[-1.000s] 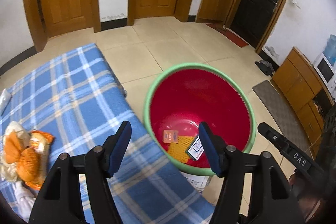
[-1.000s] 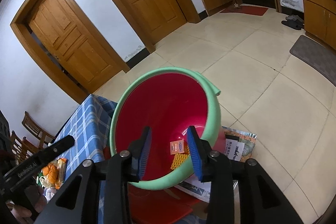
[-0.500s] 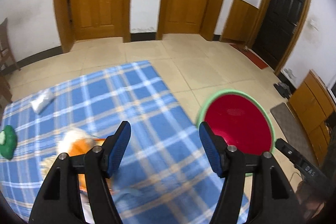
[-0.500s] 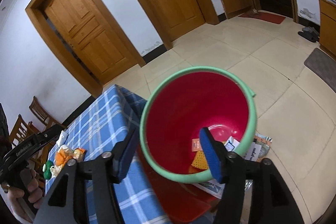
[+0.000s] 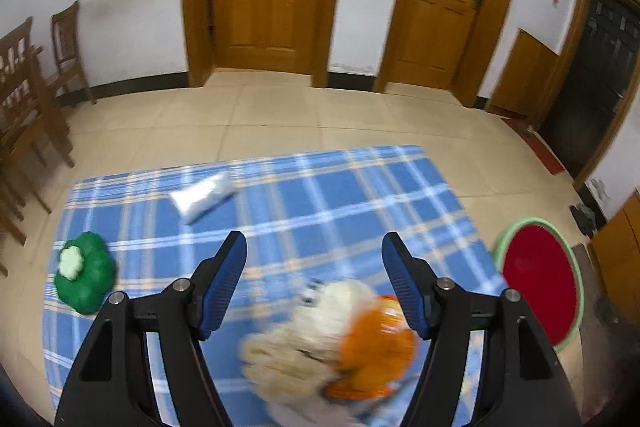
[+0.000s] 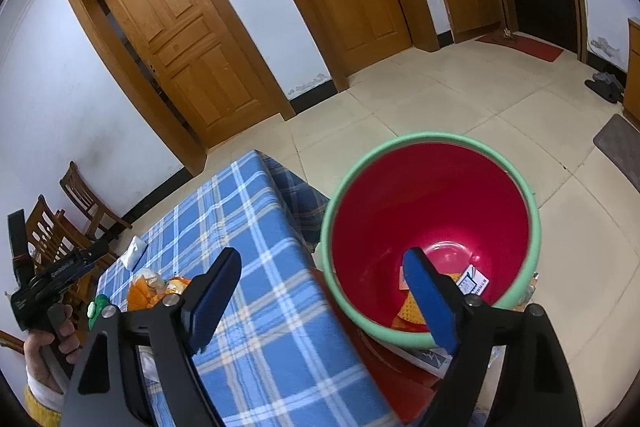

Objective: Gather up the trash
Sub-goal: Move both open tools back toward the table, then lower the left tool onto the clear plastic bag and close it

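Blue plaid cloth covers the desk [image 5: 360, 195], where a white-and-orange trash heap [image 5: 332, 339] lies under the left gripper [image 5: 314, 283], its fingers widening, nothing between. Right gripper [image 6: 324, 299] fingers are spreading, empty, over the red bucket [image 6: 432, 195] beside the desk.

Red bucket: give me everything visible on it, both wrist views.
The red bucket is a round, plastic-looking tub, glossy red inside with a pale green rim. It stands upright and open on the tiled floor, close beside the corner of the table with the blue plaid cloth; contact cannot be told. At its bottom lie an orange mesh piece, a small orange packet and a white printed card. Papers lie under its near side. In the left wrist view it is at the right edge.
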Action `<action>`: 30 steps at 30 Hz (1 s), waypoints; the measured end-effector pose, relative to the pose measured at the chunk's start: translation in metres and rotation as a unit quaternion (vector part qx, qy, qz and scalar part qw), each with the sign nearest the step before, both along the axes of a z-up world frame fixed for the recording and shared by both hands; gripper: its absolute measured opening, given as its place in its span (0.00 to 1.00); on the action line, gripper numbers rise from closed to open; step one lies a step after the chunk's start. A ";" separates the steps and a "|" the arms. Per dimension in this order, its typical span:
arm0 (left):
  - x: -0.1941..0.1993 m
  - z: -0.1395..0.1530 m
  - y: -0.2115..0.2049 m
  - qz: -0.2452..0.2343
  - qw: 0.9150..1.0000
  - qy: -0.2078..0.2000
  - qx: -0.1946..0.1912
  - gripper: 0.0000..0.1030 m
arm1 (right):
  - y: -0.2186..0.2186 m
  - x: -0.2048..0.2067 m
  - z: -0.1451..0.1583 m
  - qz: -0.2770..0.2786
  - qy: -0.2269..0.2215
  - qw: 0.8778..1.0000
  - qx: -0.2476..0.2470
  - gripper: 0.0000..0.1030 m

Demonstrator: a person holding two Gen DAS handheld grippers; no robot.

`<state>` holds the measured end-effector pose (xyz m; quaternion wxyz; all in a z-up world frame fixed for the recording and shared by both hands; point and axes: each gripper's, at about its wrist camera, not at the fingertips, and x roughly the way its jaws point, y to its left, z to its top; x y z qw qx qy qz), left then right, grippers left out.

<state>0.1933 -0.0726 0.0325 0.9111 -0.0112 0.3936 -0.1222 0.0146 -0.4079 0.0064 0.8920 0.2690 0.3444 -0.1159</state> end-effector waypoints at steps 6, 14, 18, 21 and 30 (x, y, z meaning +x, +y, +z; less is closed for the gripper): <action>0.031 -0.013 0.039 0.031 0.999 0.011 0.016 0.68 | 0.018 0.023 -0.001 0.005 0.007 1.000 -0.002 0.83; 0.078 -0.043 0.066 0.031 0.998 0.032 0.039 0.68 | 0.040 0.055 -0.010 0.012 0.025 1.000 -0.012 0.83; 0.101 -0.059 0.065 0.016 0.998 0.041 0.044 0.68 | 0.047 0.067 -0.016 0.013 0.039 0.999 -0.025 0.83; 0.115 -0.071 0.062 0.005 0.998 0.045 0.052 0.68 | 0.050 0.072 -0.020 0.013 0.049 0.998 -0.034 0.83; 0.139 -0.093 0.068 0.005 0.997 0.062 0.041 0.68 | 0.063 0.089 -0.032 0.024 0.070 0.996 -0.045 0.83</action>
